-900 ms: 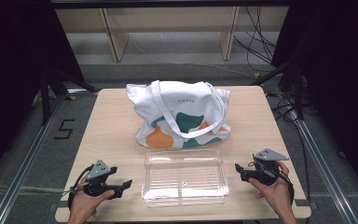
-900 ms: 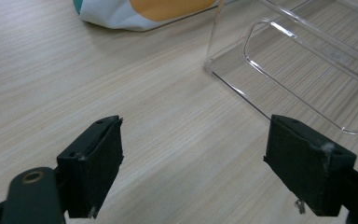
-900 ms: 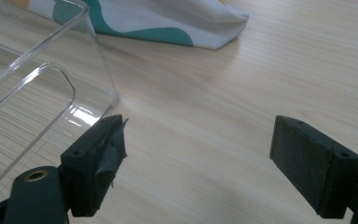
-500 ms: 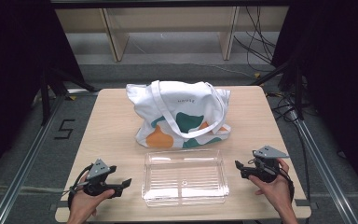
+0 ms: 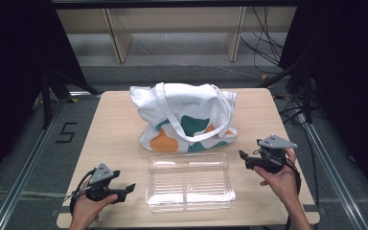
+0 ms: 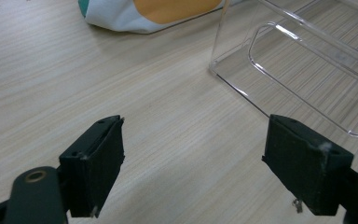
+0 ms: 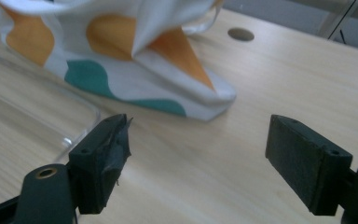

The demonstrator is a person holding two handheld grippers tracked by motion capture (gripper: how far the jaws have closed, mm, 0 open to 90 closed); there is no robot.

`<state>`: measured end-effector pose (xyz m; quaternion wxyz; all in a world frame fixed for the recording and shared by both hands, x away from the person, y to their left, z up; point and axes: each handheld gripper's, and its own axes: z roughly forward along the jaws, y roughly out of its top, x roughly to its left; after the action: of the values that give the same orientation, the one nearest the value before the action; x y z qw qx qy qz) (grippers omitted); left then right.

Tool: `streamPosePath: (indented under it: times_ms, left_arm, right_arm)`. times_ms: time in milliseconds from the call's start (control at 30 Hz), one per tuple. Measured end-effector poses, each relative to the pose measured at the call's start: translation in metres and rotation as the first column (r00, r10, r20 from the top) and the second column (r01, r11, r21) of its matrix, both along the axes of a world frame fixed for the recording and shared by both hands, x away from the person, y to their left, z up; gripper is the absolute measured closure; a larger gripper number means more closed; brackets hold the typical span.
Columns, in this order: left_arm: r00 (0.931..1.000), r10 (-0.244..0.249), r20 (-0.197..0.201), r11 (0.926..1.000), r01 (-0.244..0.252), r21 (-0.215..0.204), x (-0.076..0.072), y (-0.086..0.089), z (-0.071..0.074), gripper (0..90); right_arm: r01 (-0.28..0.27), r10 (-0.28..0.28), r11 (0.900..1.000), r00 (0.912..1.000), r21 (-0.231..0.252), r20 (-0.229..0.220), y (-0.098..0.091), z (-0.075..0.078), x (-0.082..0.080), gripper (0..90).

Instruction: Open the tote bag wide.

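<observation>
Left gripper (image 5: pixel 127 189) near-left on the table (image 5: pixel 115 139), jaws spread wide, nothing between them, pointing right at the clear plastic tray (image 5: pixel 190 182). My left gripper view has the tray's (image 6: pixel 307 60) corner just ahead, not touching. Right gripper (image 5: pixel 243 159) sits off the tray's right side, a bit farther back, jaws wide and empty too, aimed left. Tray is centred at the near edge. Just beyond it, the white tote bag (image 5: pixel 187 120) with orange and green patches lies mid-table; its corner (image 7: pixel 168 88) is ahead of my right jaws.
</observation>
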<state>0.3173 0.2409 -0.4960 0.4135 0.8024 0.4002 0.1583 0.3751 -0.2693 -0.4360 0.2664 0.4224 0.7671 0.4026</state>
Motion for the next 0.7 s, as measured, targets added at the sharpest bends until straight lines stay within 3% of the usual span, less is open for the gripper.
streamPosePath:
  times_ms: [33,100,167,233,267,367,433,467,500,533,700]
  left_arm:
    - [0.9999,0.012,0.002,0.9996,-0.012,-0.024,0.0,-0.002,-0.001,19.2]
    - [0.9998,0.019,0.001,0.9998,-0.019,-0.008,0.0,-0.001,0.0,19.2]
    - [0.9998,0.018,0.005,0.9997,-0.018,-0.016,0.0,-0.001,-0.001,19.2]
    - [0.9998,0.018,0.004,0.9997,-0.018,-0.018,0.0,-0.001,-0.001,19.2]
    - [0.9994,0.034,-0.008,0.9991,-0.034,-0.026,-0.001,-0.002,-0.001,19.2]
    - [0.9998,0.021,0.004,0.9996,-0.021,-0.021,0.0,-0.001,-0.001,19.2]
    - [1.0,0.003,0.001,1.0,-0.003,0.009,0.0,0.002,0.0,19.2]
    - [1.0,0.007,0.002,1.0,-0.007,0.004,0.0,0.001,0.0,19.2]
    - [0.9997,0.026,0.002,0.9992,-0.025,-0.03,-0.001,-0.002,-0.001,19.2]
    - [0.9998,0.021,0.002,0.9993,-0.021,-0.032,-0.001,-0.001,-0.001,19.2]
    - [0.9999,0.012,0.002,0.9998,-0.012,-0.018,0.0,-0.001,0.0,19.3]
  right_arm:
    - [0.003,-0.003,1.0,0.9999,-0.001,0.017,0.003,0.005,0.002,22.0]
    - [-0.002,0.002,1.0,0.9999,-0.001,0.015,0.006,0.012,0.005,21.7]
    - [-0.02,0.02,0.9998,0.9988,-0.003,0.044,0.01,0.02,0.011,19.9]
    - [-0.035,0.035,0.9994,0.9989,-0.007,0.031,0.015,0.028,0.014,19.2]
    - [-0.036,0.036,0.9994,0.9986,-0.005,0.04,0.017,0.031,0.016,19.0]
    - [-0.041,0.041,0.9991,0.9979,0.005,0.051,0.024,0.041,0.022,18.8]
    - [-0.053,0.053,0.9986,0.9965,-0.004,0.065,0.027,0.045,0.027,18.8]
    - [-0.058,0.058,0.9983,0.9965,-0.004,0.061,0.028,0.047,0.029,18.8]
    - [-0.051,0.051,0.9987,0.996,-0.001,0.073,0.029,0.046,0.031,18.6]
    - [-0.055,0.055,0.9985,0.9971,0.001,0.052,0.031,0.048,0.032,18.4]
    - [-0.058,0.058,0.9983,0.9966,-0.008,0.058,0.038,0.051,0.04,18.6]
